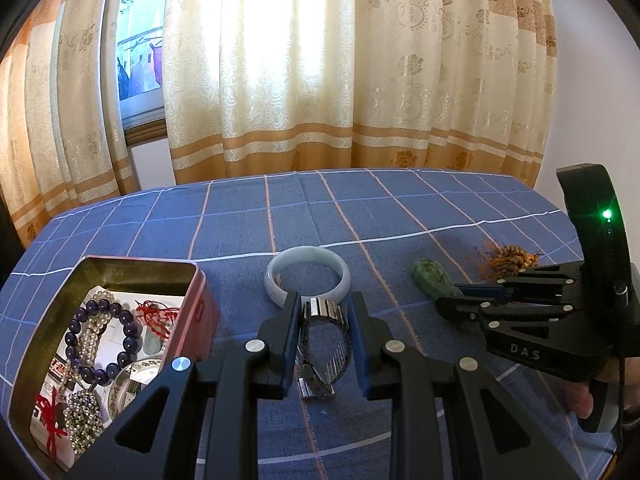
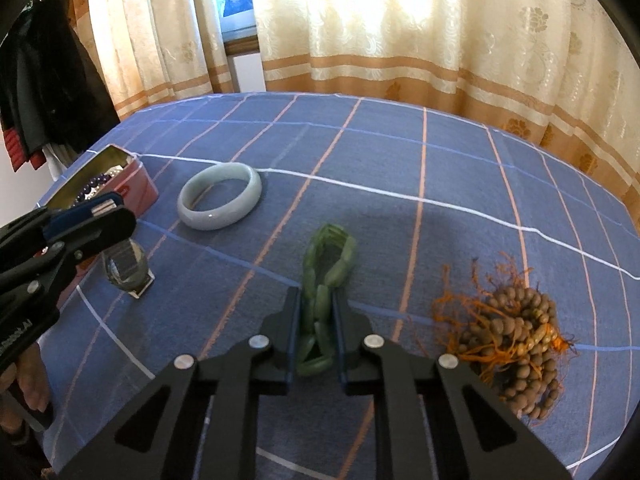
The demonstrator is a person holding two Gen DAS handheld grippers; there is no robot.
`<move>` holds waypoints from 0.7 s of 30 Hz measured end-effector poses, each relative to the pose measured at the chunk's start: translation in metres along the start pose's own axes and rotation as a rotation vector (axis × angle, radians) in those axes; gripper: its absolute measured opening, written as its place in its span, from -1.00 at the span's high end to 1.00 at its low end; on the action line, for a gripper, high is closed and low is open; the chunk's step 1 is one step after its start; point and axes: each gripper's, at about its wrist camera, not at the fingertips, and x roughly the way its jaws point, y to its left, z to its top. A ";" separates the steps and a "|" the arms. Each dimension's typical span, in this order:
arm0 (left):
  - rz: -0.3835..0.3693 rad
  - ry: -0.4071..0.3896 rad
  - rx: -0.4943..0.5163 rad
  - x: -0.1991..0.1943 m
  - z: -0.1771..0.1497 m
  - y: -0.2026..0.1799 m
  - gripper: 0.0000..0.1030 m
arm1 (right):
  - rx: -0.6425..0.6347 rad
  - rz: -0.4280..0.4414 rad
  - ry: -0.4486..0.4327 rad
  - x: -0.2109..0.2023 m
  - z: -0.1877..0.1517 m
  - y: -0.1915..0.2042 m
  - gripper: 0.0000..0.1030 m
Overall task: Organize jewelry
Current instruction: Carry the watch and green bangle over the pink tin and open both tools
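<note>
A silver metal watch (image 1: 325, 344) lies on the blue checked cloth between the fingers of my left gripper (image 1: 325, 300), which straddles it; the jaws touch or nearly touch its band. It also shows in the right wrist view (image 2: 127, 268). My right gripper (image 2: 317, 294) is shut on a green jade bracelet (image 2: 326, 280), also seen in the left wrist view (image 1: 434, 280). A pale jade bangle (image 1: 307, 276) (image 2: 220, 196) lies flat behind the watch. A red tin (image 1: 160, 276) (image 2: 138, 184) at left holds several bracelets and beads.
A bundle of brown beads with orange tassels (image 2: 516, 336) (image 1: 510, 258) lies at the right. The cloth-covered table (image 1: 400, 208) ends at patterned curtains behind. Dark clothes (image 2: 44, 92) hang at far left. A hand holds the right gripper's handle (image 1: 580, 396).
</note>
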 end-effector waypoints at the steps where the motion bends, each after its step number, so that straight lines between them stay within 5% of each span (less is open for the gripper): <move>1: 0.001 -0.001 -0.001 0.000 0.000 0.000 0.53 | 0.003 0.003 -0.007 -0.001 0.000 -0.001 0.67; 21: 0.029 -0.162 -0.005 -0.084 0.031 0.033 0.56 | -0.075 0.059 -0.236 -0.062 0.019 0.044 0.67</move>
